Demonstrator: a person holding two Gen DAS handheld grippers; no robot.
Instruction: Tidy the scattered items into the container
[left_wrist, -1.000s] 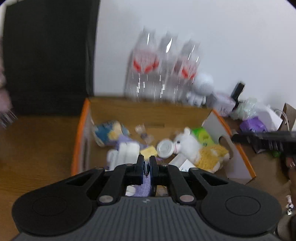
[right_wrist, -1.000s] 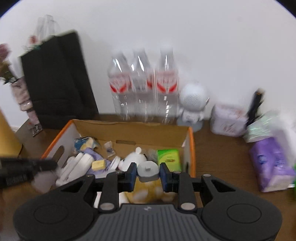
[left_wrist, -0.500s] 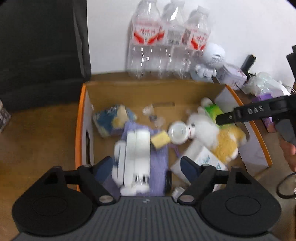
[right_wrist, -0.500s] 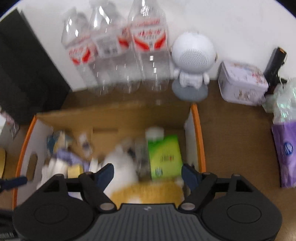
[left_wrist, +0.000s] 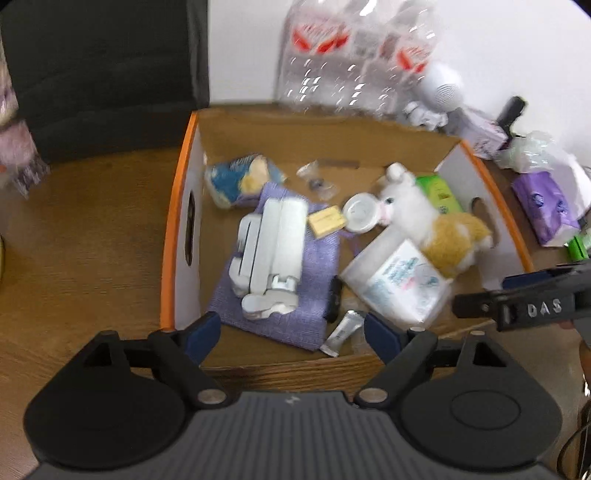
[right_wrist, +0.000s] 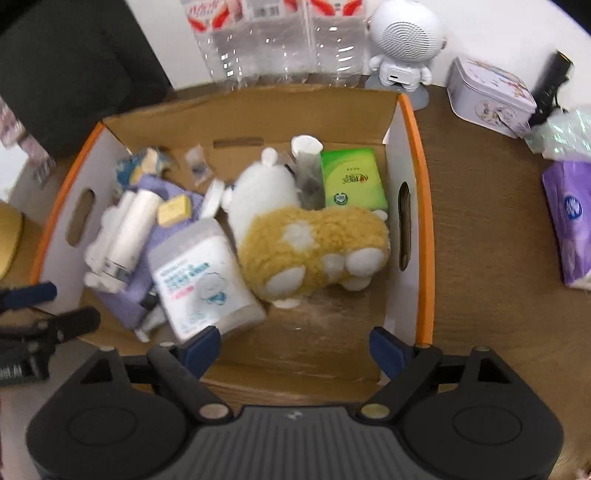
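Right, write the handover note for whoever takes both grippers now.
Left gripper: jaws opening, nothing between them, above the near edge of the cardboard box.
Right gripper: jaws opening, empty, over the same box.
In the box: plush toy, green pack, wipes pack, purple cloth, white folded device.
Left: the purple tissue pack and tin lie outside on the table; whether they belong in is unclear.

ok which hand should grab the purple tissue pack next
Right. The purple tissue pack lies beyond the right wall of the box, nearer the right tool; the left tool is farther. Both jaws are opening, empty.
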